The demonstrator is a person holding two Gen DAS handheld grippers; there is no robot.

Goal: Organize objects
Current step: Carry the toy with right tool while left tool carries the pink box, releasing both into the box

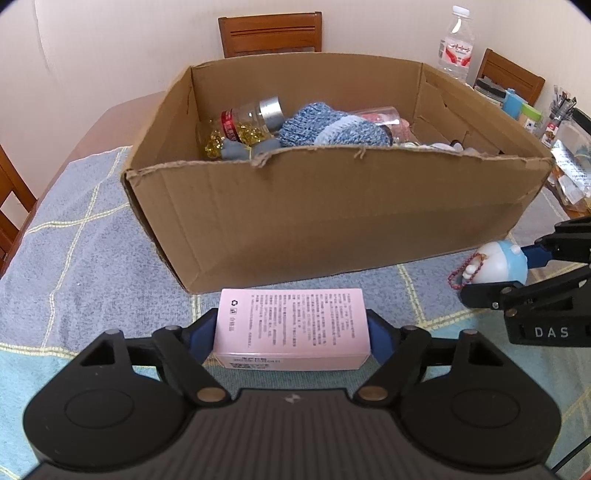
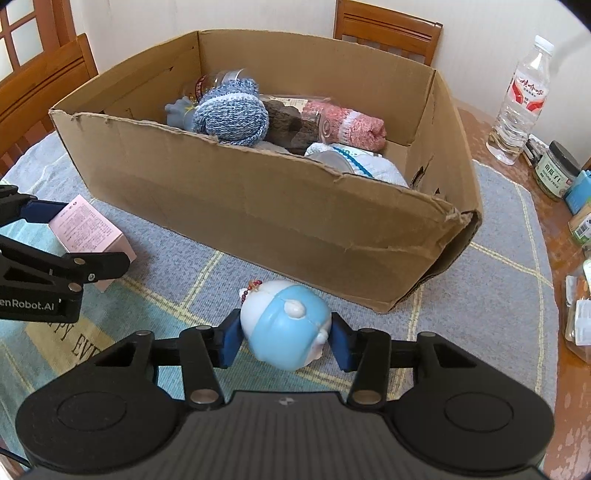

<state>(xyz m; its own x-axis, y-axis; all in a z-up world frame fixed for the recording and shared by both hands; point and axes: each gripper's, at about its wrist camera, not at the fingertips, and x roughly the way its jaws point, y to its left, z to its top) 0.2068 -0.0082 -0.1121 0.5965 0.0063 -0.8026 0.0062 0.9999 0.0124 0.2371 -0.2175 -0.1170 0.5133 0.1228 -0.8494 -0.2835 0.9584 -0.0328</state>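
The left gripper (image 1: 291, 332) is closed on a pink box (image 1: 291, 325), its blue pads (image 1: 201, 338) pressed against the two long sides, the printed face turned up and the far end of the box close to the near wall of the cardboard box (image 1: 332, 206). Whether the pink box rests on the cloth or is lifted just clear of it cannot be told. The right gripper (image 2: 286, 341) clamps a white and light-blue egg-shaped toy (image 2: 286, 325) between its own blue pads (image 2: 231, 343) — a beaded red cord (image 2: 249, 288) hangs off the toy's far end, toward the carton. In the left wrist view the same toy (image 1: 498, 264) shows at the right edge, held in the other gripper, just beside the carton's near right corner. Both grippers sit over a blue-grey checked cloth (image 1: 81, 236) spread on a wooden table (image 2: 476, 122). The carton stands open on the cloth, its top edges torn, and already holds several things: a blue knitted piece (image 2: 231, 120), a pink knitted roll (image 2: 354, 127), a clear jar with a silver lid (image 1: 255, 118) holding yellow capsules, a white cloth item (image 2: 369, 166) and something dark brown under clear plastic. Beyond the carton on the right stands a water bottle (image 2: 521, 96) — near it a dark-lidded jar (image 2: 556, 173) and other small containers. Wooden chairs (image 1: 269, 33) ring the table against a pale wall.
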